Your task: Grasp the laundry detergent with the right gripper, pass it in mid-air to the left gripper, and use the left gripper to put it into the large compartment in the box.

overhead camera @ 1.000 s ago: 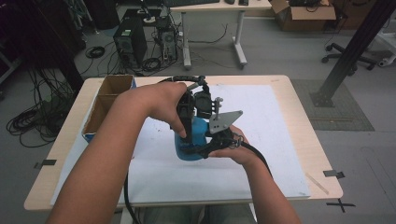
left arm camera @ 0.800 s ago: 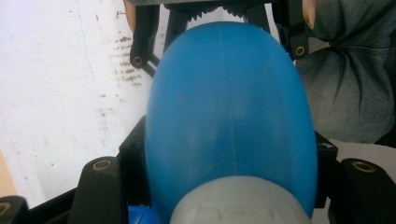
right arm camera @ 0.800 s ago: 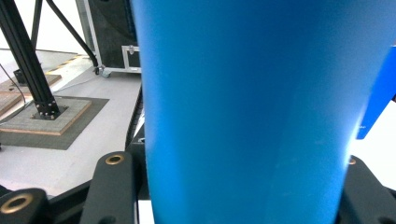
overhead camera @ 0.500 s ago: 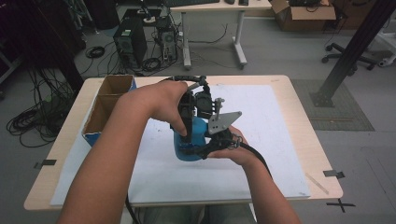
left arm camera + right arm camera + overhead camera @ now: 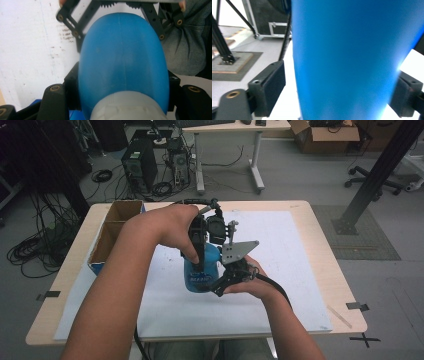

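Observation:
A blue plastic bottle [image 5: 199,276] with a white neck stands on the white sheet [image 5: 280,270] at mid-table. My left gripper [image 5: 202,256] comes down from above and is shut on the bottle's shoulder [image 5: 122,55], both pads pressing its sides. My right gripper [image 5: 220,282] reaches in from the near right at the bottle's lower body [image 5: 347,60]. Its jaws have just been opening. The bottle is still between them, and a gap shows beside the left pad [image 5: 270,86]. The right gripper's black link arms [image 5: 75,27] show behind the bottle in the left gripper view.
An open cardboard box [image 5: 112,232] with two compartments sits at the table's left edge. The white sheet covers most of the wooden tabletop [image 5: 332,270]. Beyond the table are computer towers and cables [image 5: 150,165] on the floor.
Both hands stay where they were around the bottle, which stands in the same spot. No other shift shows in the high view.

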